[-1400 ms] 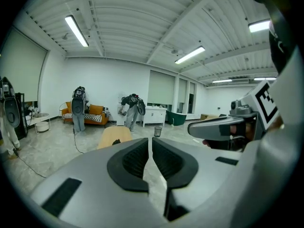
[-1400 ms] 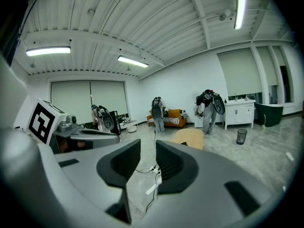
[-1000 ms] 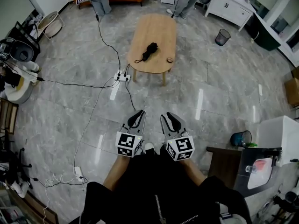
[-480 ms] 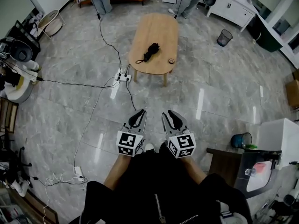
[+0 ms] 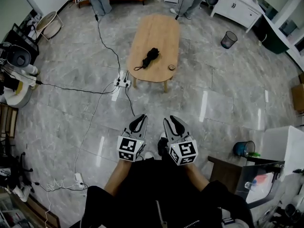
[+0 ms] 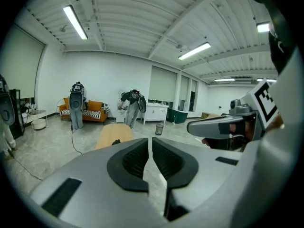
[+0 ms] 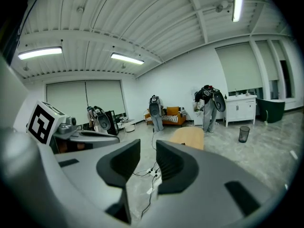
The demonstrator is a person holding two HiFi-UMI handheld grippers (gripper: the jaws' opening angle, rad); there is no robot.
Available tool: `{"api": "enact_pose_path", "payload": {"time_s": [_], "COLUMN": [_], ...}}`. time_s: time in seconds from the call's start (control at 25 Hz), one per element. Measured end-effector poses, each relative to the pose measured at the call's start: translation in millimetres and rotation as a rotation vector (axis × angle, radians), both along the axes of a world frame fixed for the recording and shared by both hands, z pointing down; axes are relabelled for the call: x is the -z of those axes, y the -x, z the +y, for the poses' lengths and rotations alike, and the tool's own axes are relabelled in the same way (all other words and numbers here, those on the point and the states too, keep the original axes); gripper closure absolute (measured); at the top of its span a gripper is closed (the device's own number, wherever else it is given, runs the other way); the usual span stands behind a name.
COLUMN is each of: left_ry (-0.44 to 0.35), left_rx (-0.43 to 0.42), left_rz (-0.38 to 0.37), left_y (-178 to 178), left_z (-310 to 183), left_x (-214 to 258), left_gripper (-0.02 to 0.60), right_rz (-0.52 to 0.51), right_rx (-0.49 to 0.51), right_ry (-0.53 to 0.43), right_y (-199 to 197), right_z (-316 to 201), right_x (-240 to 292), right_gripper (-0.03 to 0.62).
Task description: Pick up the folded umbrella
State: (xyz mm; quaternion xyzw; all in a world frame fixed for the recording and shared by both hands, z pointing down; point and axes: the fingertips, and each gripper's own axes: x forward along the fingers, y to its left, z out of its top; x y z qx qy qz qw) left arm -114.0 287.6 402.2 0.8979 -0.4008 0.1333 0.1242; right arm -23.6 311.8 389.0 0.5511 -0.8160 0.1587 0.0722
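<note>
You stand on the grey marble floor (image 5: 61, 122) with both tongs held out low in front of your body, side by side.

- Left tongs (image 5: 139, 119): jaws closed together, tips meeting, nothing between them.
- Right tongs (image 5: 171, 120): jaws apart by a narrow gap. Only floor and cable show through it, and nothing is held.
- The marker cubes on both face up toward the head camera.

Folded umbrella (image 5: 151, 56): black, lying on the oval wooden tabletop (image 5: 159, 30), far ahead of you and well apart from both tongs. It sits on the near half of the tabletop, a little left of centre. Its strap trails to the near left and ends close to the tabletop's left edge.

Small round object (image 5: 171, 67): on the same tabletop, to the near right of the umbrella and not touching it. It lies close to the near edge and is too small to identify.

On the floor:
- White power strip (image 5: 122, 82), just left of the tabletop's near-left leg. Black cables (image 5: 71, 88) run from it toward the far side and off to the left.
- Mesh waste bin (image 5: 228, 38), far right, well apart from the tabletop.
- Blue bucket (image 5: 242, 148), to your near right.

In the left gripper view the tabletop shows just left of the closed jaws, with the umbrella a dark speck on it.
</note>
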Motion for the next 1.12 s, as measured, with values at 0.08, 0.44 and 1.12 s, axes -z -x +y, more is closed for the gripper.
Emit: {"api": "enact_pose_path", "payload": {"time_s": [0.08, 0.44, 1.12], "left_ry": [-0.007, -0.014, -0.012], "left_rx": [0.012, 0.076, 0.137], "left_rz": [-0.002, -0.024, -0.037], "left_y": [-11, -21, -55], "left_z": [-14, -63, -106], "left_x": [6, 15, 16], "left_gripper": [0.563, 0.563, 0.563], "right_rz": [0.003, -0.012, -0.015], "right_rx": [0.026, 0.096, 0.105], "right_ry": [-0.007, -0.038, -0.035], "right_y": [-8, -19, -68], "right_z": [-18, -76, -116], "right_x": [5, 21, 13], "right_gripper": [0.499, 0.499, 0.48]}}
